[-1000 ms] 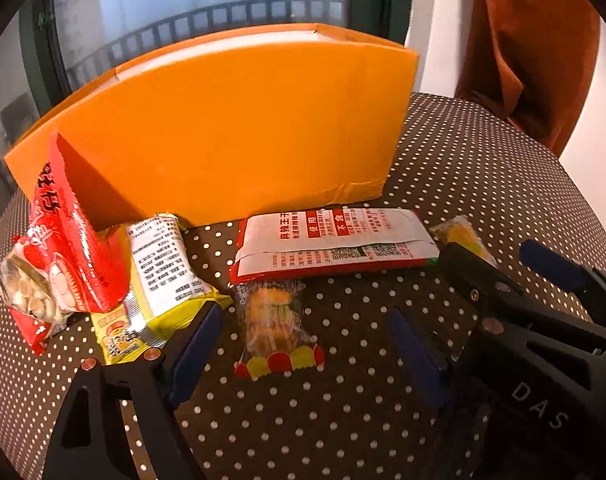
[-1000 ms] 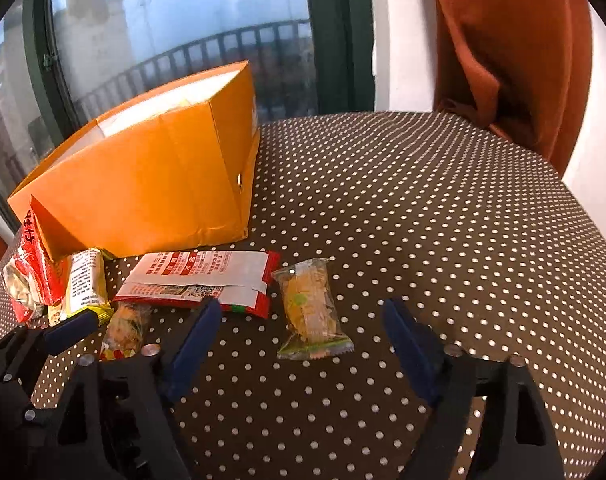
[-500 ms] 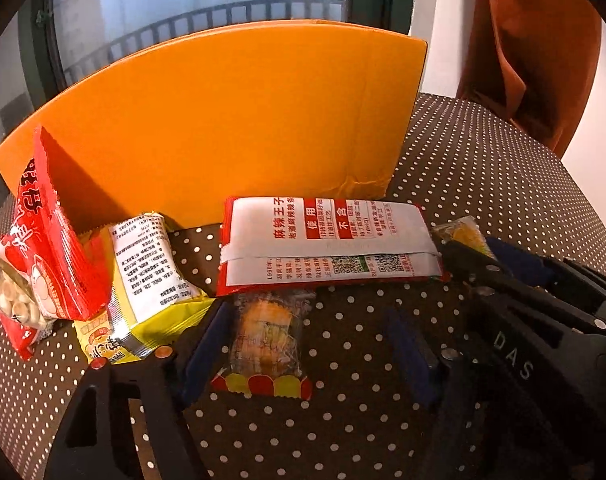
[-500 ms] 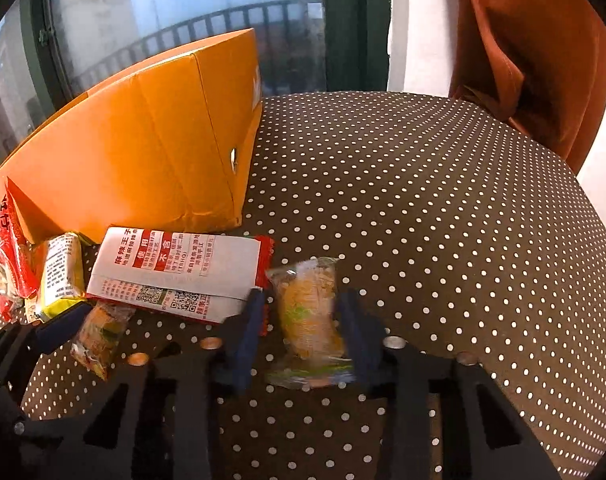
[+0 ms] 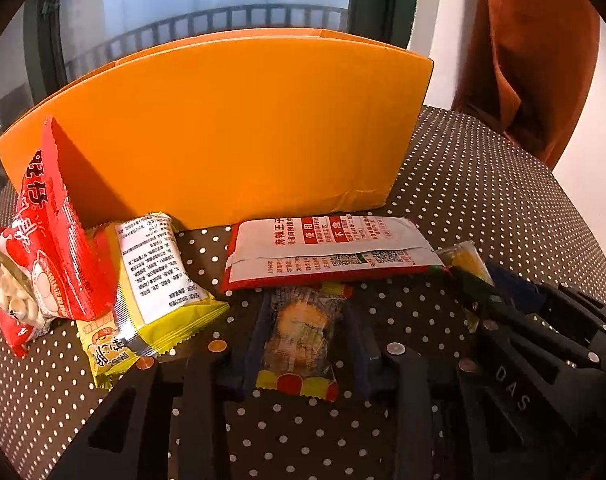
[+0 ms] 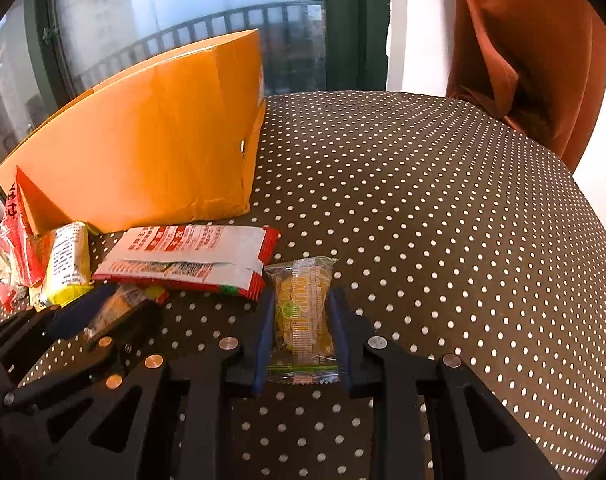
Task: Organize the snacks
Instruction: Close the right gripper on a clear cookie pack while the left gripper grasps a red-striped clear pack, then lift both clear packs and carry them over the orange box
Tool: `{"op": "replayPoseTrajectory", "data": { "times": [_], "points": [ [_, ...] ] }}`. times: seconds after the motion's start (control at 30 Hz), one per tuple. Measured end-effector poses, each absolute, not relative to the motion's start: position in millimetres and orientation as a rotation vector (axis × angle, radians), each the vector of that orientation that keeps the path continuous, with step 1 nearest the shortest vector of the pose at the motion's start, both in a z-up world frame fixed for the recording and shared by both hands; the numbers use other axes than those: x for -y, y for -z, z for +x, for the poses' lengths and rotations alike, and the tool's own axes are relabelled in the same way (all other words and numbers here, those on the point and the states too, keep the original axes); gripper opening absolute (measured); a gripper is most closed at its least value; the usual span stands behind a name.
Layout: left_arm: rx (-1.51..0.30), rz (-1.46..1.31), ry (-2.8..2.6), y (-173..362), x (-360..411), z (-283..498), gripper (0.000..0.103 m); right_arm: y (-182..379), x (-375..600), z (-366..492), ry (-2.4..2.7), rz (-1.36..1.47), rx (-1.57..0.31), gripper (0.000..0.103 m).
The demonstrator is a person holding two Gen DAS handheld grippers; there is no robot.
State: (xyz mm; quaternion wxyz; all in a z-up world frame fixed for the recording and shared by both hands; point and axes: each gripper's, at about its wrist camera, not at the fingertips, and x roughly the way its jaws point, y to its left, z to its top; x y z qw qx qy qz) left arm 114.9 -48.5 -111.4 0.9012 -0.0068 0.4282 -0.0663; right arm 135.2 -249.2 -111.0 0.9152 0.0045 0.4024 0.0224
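Snack packets lie on the dotted surface [image 6: 443, 220] before the orange box [image 5: 231, 128]. Your right gripper [image 6: 301, 330] pinches one packet [image 6: 303, 308], and the left gripper [image 5: 307, 338], just closing, seems to clamp another [image 5: 299, 336]. They're light, crinkly and probably crushable, so hold mid-body, gently.

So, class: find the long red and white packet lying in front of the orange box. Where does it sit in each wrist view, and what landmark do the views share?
Left wrist view: the red and white packet lies at centre, just beyond the left gripper.
Right wrist view: it lies left of centre, beyond the two grippers.
Shared landmark: the orange box right behind it.
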Motion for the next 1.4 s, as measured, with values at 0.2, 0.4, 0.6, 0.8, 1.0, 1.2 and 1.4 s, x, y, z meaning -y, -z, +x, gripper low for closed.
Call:
{"op": "replayPoseTrajectory", "data": {
  "times": [0.2,0.4,0.6,0.8,1.0,1.2,1.4],
  "points": [
    [-0.891,-0.012,0.154,110.1,49.1,106.3,0.034,109.5,243.7,126.7,-0.058,0.022,-0.844,0.029],
    [-0.886,-0.039,0.180,100.9,43.4,93.2,0.032,97.8,230.4,112.3,-0.063,0.003,-0.813,0.029],
    [-0.835,-0.047,0.183,86.3,34.9,78.8,0.032,88.0,219.7,97.6,-0.061,0.000,-0.788,0.029],
    [-0.793,-0.062,0.178,70.1,28.4,70.6,0.032,73.9,209.2,86.2,-0.065,-0.014,-0.747,0.029],
    [-0.725,-0.066,0.161,44.9,15.7,63.1,0.029,51.0,200.3,76.8,-0.074,-0.023,-0.672,0.028],
    [-0.686,-0.077,0.158,29.2,3.9,59.8,0.029,31.8,190.8,73.5,-0.102,-0.027,-0.622,0.028],
    [-0.631,-0.068,0.143,7.9,-6.2,54.0,0.029,11.6,181.9,72.1,-0.129,-0.023,-0.570,0.028]
  ]
}}
